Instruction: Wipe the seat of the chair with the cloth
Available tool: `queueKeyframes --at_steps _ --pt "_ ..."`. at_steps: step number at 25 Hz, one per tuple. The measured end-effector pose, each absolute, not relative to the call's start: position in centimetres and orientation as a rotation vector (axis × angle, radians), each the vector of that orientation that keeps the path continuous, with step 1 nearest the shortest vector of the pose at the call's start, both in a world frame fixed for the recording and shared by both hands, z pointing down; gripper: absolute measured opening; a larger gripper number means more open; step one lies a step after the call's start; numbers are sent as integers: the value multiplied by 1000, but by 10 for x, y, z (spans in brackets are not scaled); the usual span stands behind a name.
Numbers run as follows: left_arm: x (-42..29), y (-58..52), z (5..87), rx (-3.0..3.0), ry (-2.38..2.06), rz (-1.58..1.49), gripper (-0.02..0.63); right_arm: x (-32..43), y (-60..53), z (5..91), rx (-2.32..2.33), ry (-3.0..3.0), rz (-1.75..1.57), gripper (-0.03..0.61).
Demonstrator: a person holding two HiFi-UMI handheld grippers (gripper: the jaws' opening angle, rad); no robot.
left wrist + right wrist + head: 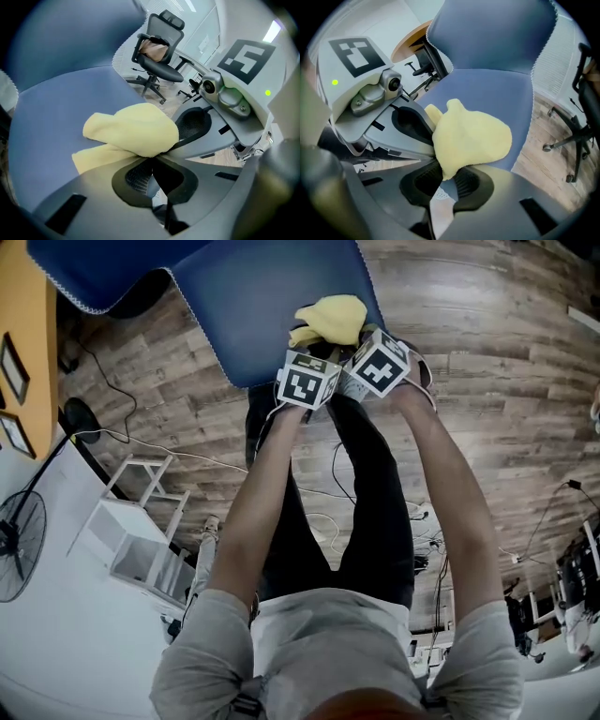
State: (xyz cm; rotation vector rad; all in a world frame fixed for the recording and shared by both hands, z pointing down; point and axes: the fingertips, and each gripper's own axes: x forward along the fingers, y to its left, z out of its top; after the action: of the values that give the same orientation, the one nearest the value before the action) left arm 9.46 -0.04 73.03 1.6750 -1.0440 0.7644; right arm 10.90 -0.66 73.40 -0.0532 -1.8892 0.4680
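The blue chair seat (272,296) fills the top of the head view, with a crumpled yellow cloth (330,319) at its near edge. Both grippers meet at the cloth, side by side. My left gripper (314,343) is shut on the cloth's near fold, and my right gripper (352,339) is shut on it from the right. In the left gripper view the cloth (133,129) bunches above the shut jaws (153,161) over the seat (51,108). In the right gripper view the cloth (471,138) rises from the shut jaws (443,176), with the seat (492,84) and backrest behind.
Wooden floor (487,381) with cables surrounds the chair. A white shelf unit (141,545) and a fan (19,545) stand at the left. A black office chair (159,49) stands beyond the seat, and another chair's base (574,136) shows at the right.
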Motion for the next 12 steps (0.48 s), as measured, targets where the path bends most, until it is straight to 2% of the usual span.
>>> queueKeyframes --at_steps 6,12 --pt "120 -10 721 1726 -991 769 27 138 -16 735 88 -1913 630 67" --pt "99 -4 680 1760 -1076 729 28 225 -36 742 463 -1819 740 67"
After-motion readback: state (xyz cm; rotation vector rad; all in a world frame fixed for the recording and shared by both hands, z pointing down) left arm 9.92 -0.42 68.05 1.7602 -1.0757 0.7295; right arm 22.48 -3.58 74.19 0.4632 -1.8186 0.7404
